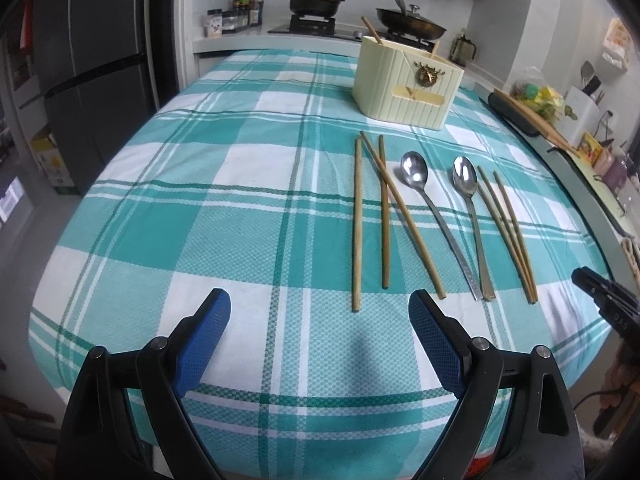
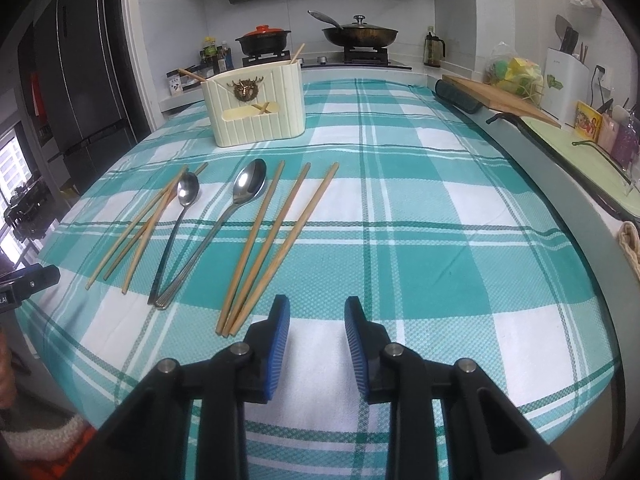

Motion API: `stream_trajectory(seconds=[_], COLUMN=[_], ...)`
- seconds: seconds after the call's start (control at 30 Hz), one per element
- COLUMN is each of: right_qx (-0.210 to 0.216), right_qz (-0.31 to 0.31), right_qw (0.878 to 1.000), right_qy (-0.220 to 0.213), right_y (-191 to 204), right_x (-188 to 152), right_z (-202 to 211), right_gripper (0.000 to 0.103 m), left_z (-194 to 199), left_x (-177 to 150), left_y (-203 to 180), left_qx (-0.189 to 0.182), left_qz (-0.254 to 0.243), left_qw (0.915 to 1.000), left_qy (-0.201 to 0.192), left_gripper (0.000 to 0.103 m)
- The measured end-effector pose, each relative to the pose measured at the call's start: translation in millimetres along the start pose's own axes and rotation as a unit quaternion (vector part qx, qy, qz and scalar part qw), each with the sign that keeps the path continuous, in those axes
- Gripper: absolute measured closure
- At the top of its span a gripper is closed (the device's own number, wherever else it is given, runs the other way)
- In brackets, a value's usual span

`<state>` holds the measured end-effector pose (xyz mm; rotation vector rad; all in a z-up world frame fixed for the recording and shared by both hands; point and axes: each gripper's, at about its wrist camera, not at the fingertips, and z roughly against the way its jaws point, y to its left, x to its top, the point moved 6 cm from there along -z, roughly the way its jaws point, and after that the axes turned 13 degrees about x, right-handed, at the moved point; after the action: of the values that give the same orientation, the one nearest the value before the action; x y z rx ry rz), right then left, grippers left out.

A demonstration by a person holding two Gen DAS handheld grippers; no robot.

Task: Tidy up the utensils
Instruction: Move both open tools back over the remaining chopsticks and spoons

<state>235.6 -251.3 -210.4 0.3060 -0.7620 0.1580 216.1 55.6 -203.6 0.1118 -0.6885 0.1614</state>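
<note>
my left gripper [image 1: 320, 344] hangs wide, released, over the table's [image 1: 208, 208] near edge. chopsticks [image 1: 370, 216] and two spoons [image 1: 436, 216] lie mid-cloth; cream holder [image 1: 404, 84] toward the far edge. my right gripper [image 2: 318, 344] is narrowed, grasping nothing.

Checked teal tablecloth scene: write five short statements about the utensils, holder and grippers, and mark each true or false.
1. Two shiny metal spoons lie on the teal-and-white checked tablecloth. True.
2. The cream ribbed plastic utensil holder is empty. False: wooden chopsticks stick out of its top.
3. The right gripper holds a spoon. False: nothing is between its blue pads.
4. The left gripper is wide open over bare cloth. True.
5. All the loose wooden chopsticks lie in one bundle. False: one group lies on each side of the spoons.
</note>
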Motion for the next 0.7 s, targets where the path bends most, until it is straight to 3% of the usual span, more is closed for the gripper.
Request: stream_trajectory(seconds=[0.2, 0.7], right_qx=[0.0, -0.006], right_qz=[0.0, -0.002], right_qw=[1.0, 1.0], right_qy=[-0.016, 0.0], right_y=[0.5, -7.8], right_x=[6.1, -2.6], right_z=[8.1, -4.3], right_gripper=[0.074, 0.074], left_z=[7.4, -8.2], left_x=[2.7, -1.2], left_y=[5.3, 2.2], left_qx=[0.007, 0.014], left_qz=[0.004, 0.0], left_qw=[0.9999, 0.9999], left_qy=[-0.013, 0.007], left_gripper=[0.011, 0.011])
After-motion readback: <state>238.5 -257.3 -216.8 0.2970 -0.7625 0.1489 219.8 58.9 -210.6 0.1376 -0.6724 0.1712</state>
